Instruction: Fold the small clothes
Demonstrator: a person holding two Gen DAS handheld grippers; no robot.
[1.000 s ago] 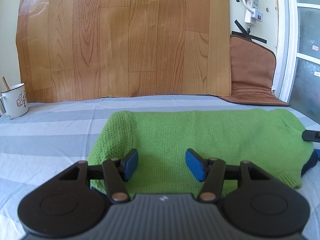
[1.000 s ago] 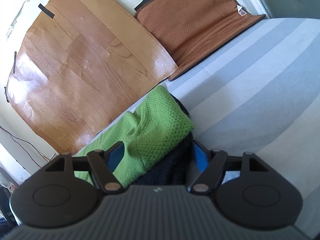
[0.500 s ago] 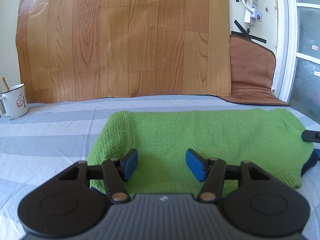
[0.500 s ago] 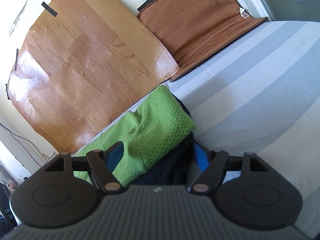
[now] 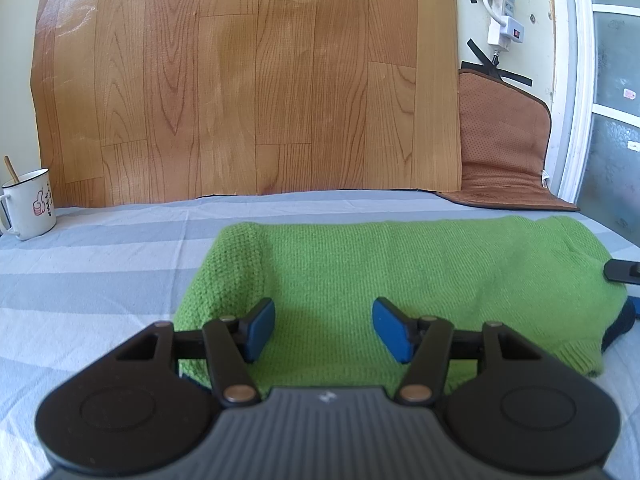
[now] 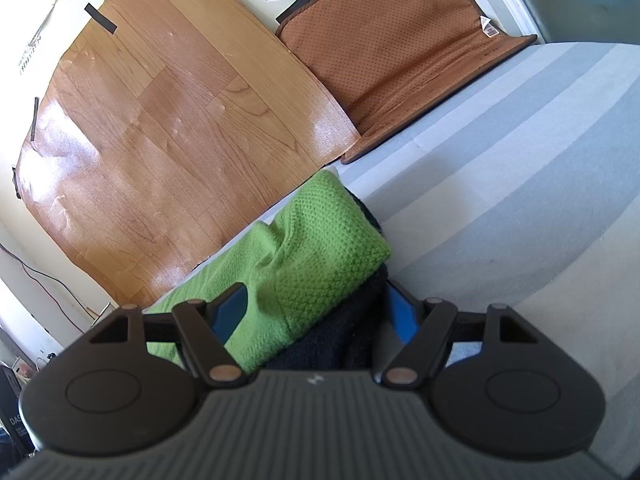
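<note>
- Knit sweater (image 5: 400, 272) spread on the striped bedsheet (image 5: 100, 280), over a dark garment (image 6: 344, 340).
- Far left on the sheet: mug (image 5: 30, 204).
- Behind, against the wall: wood-grain sheet (image 5: 248, 80); right of it, seat cushion (image 5: 504, 140).
- Above the cushion: power strip (image 5: 506, 12).

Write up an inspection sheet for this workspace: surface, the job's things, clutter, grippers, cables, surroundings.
Surface: striped sheet, grey and white bands, lightly wrinkled.
Job's things: green knit garment lying flat, one end rolled over; a dark garment shows beneath its edge.
Clutter: white enamel mug with a stick in it, far left on the sheet.
Grippers: left gripper open over the green knit, nothing between the fingers. Right gripper straddles the green and dark cloth at the garment's end; whether it pinches cannot be told.
Cables: power strip with white cord, taped to the wall.
Surroundings: wood-pattern sheet against the wall, brown cushion beside it.
</note>
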